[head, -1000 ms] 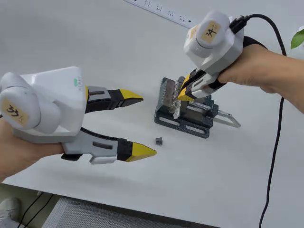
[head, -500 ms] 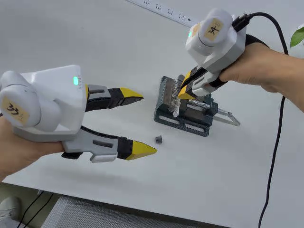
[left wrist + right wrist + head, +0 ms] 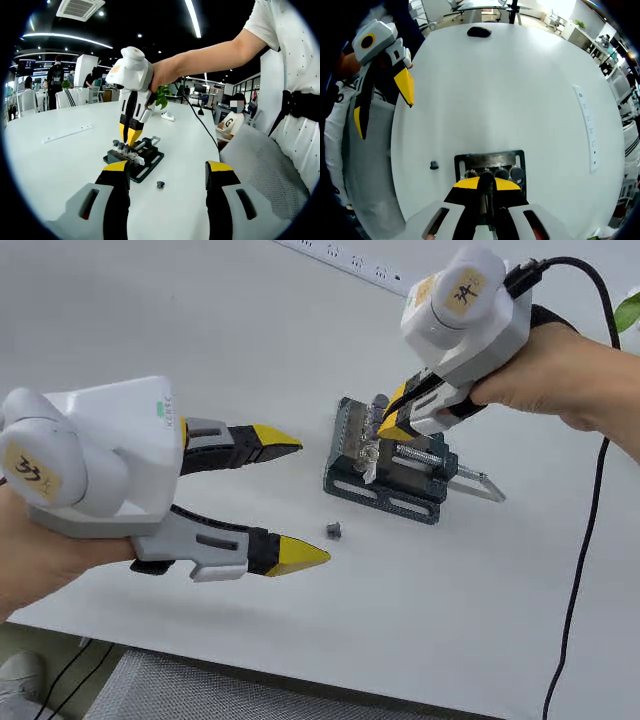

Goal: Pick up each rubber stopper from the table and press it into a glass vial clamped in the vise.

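My right gripper fingers closed above vials in vise, maybe pinching a stopper, unclear; left gripper fingers wide open. Spare stopper on worktop, lower centre. Off-axis push could crack glass.

I work at a white round table with a power strip at its far edge. Overhead, a dark ceiling holds long strip lights and a vent; white chairs stand behind.
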A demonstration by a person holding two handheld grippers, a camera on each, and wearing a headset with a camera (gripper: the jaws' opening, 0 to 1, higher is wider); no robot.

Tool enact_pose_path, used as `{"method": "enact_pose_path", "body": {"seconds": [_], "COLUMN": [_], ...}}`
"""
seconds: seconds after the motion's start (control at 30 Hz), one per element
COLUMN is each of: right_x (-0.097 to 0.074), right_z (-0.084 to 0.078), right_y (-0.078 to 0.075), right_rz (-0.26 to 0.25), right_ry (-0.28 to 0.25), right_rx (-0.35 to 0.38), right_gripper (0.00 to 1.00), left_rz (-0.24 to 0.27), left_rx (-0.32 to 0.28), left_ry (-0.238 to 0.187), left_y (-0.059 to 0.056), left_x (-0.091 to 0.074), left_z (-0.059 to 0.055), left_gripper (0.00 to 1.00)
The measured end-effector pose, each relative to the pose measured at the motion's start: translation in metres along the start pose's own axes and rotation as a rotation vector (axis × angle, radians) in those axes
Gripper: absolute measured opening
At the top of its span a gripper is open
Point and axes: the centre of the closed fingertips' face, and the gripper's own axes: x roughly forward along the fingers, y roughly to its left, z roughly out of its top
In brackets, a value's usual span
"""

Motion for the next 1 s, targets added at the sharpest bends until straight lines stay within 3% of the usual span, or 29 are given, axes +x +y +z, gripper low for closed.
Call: {"method": "enact_pose_path", "body": {"seconds": [0.67, 1.0], "right_x": [0.0089, 0.0085], "right_z": [-0.0001, -0.0017], "right_y": [-0.0005, 0.0015], "right_rz": [0.025, 0.032], "right_ry": [0.0, 0.024], "right_rx": [0.017, 0.009], "right_gripper": [0.03, 0.03], "left_rz": [0.005, 0.006], "left_rx": [-0.013, -0.016], "left_ry": [-0.003, -0.003], "left_y": [0.0008, 0.0017], "left_x": [-0.001, -0.0006], "left_z": [-0.0029, -0.0041], "left_gripper": [0.59, 0.58]}}
